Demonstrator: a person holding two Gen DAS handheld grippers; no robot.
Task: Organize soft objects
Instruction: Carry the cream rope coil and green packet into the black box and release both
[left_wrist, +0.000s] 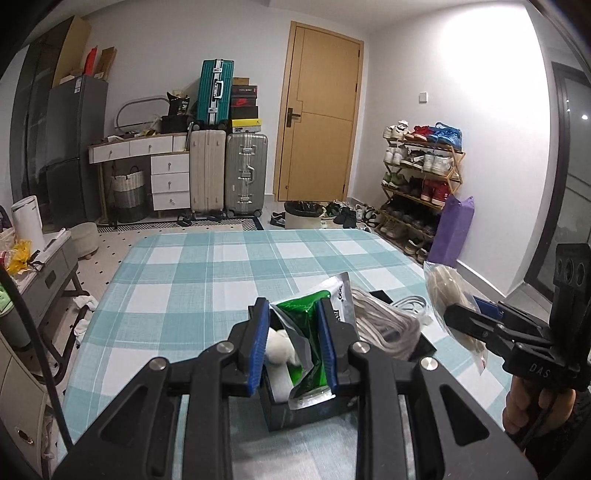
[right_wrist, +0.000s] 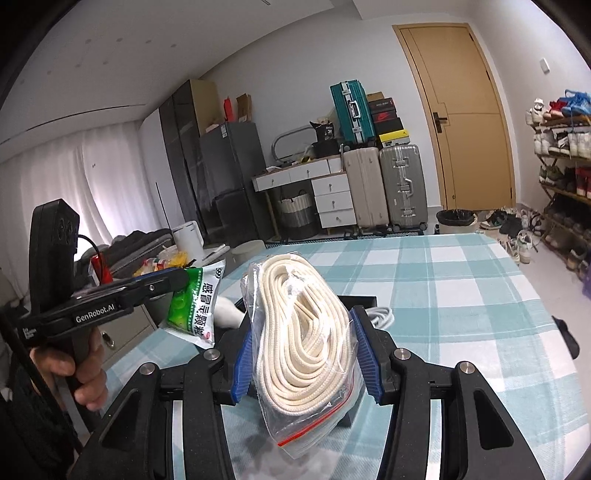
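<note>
My left gripper (left_wrist: 293, 314) is shut on a green and silver sachet (left_wrist: 308, 339), held above an open black box (left_wrist: 295, 413). A white fluffy item (left_wrist: 277, 347) lies in that box, just below the sachet. My right gripper (right_wrist: 303, 325) is shut on a clear zip bag of cream rope (right_wrist: 306, 332), also lifted over the black box (right_wrist: 354, 299). From the right wrist view the left gripper (right_wrist: 177, 280) shows at the left with the sachet (right_wrist: 195, 306). In the left wrist view the right gripper (left_wrist: 454, 314) is at the right with its bag (left_wrist: 443, 291).
A teal checked cloth covers the table (left_wrist: 221, 277). A loose coil of white cord (left_wrist: 380, 325) and a white cable (left_wrist: 410, 302) lie by the box. Beyond the table are suitcases (left_wrist: 225, 173), a bin (left_wrist: 303, 214), a shoe rack (left_wrist: 421, 177) and a purple bag (left_wrist: 452, 232).
</note>
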